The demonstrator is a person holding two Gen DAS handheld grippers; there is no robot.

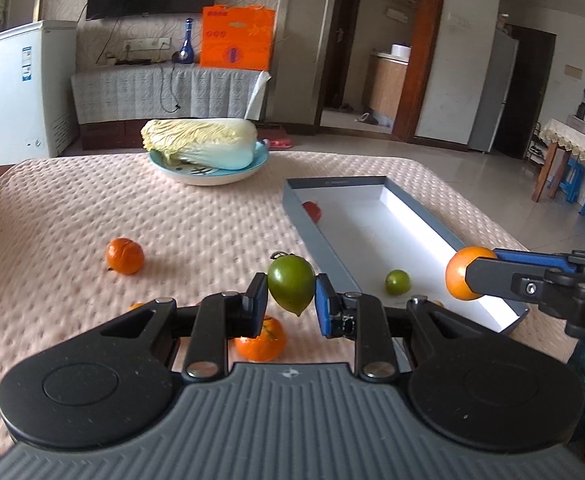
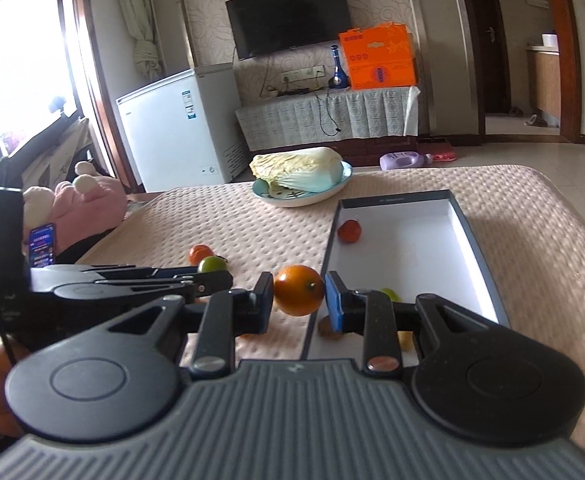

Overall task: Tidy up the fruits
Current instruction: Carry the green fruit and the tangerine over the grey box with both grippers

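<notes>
Left gripper [image 1: 291, 294] at frame centre, jaws clamped on a green fruit [image 1: 291, 289] held above the counter [image 1: 72, 208]. Right gripper [image 2: 299, 295] jaws gripping an orange [image 2: 299, 290] just left of the grey tray [image 2: 478, 240]. In the tray, a red fruit [image 2: 349, 231] upper left, a lime [image 1: 397, 282] lower down. Loose oranges [image 1: 125, 256] on the counter at left.

This is looking like a lived-in home, a sitting room. A television [image 2: 288, 14] is hanging on patterned wallpaper above a cloth-draped cabinet [image 2: 328, 118], with a white chest freezer [image 2: 176, 124] standing beside it. A plush toy [image 2: 80, 204] is lying by the bright window [image 2: 16, 64], and doorways are opening onto tiled rooms beyond.
</notes>
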